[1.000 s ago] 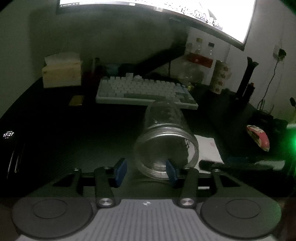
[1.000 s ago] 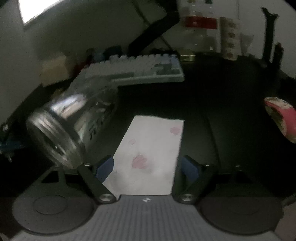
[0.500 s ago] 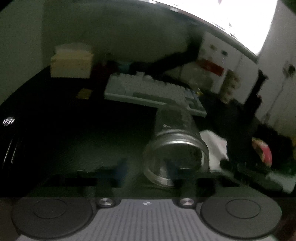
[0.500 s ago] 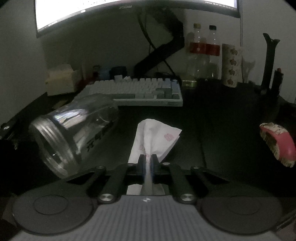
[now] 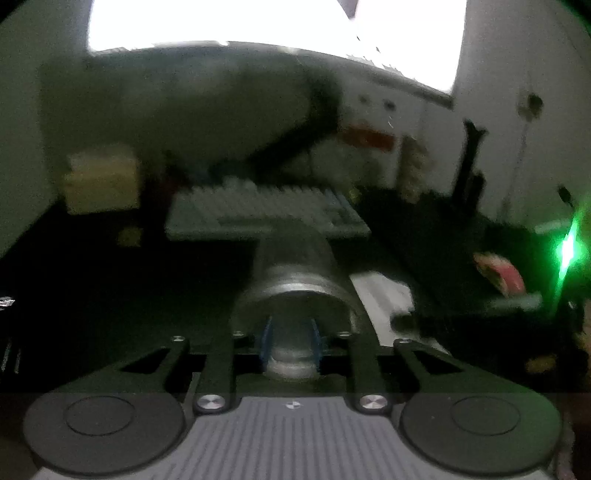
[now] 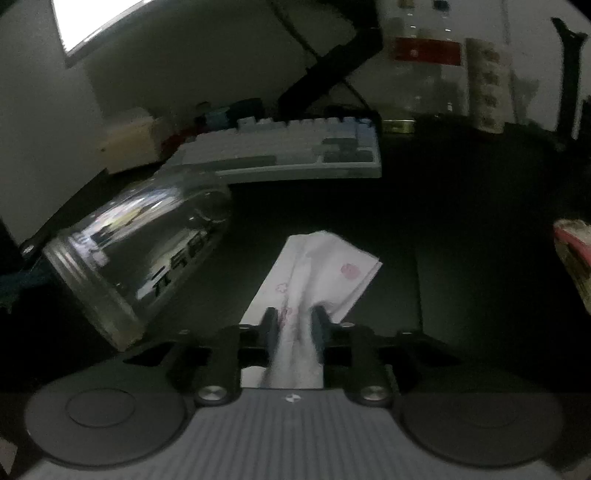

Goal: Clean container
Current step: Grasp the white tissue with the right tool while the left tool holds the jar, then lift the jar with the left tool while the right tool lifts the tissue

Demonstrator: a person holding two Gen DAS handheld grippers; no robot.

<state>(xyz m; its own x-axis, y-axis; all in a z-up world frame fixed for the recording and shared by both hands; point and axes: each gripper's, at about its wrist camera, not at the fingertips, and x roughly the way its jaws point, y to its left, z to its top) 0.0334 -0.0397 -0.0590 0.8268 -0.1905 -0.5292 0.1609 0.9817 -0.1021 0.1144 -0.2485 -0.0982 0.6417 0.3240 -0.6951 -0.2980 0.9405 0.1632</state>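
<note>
A clear glass jar (image 5: 299, 291) lies on its side on the dark desk, its threaded mouth toward me. My left gripper (image 5: 290, 341) is shut on the lower rim of the jar's mouth. The jar also shows at the left of the right wrist view (image 6: 144, 251), tilted with its mouth lifted. My right gripper (image 6: 293, 325) is shut on a white tissue (image 6: 321, 269) with pink prints, bunched between its fingers and trailing onto the desk.
A pale keyboard (image 6: 288, 151) lies behind the jar, under a lit monitor (image 5: 258, 26). A tissue box (image 5: 101, 181) stands at the far left, bottles (image 6: 424, 51) at the back right, a pink object (image 6: 572, 254) on the right.
My left gripper has closed from open onto the jar's rim. My right gripper has closed on the flat tissue, bunched it and lifted it. The jar's mouth has risen.
</note>
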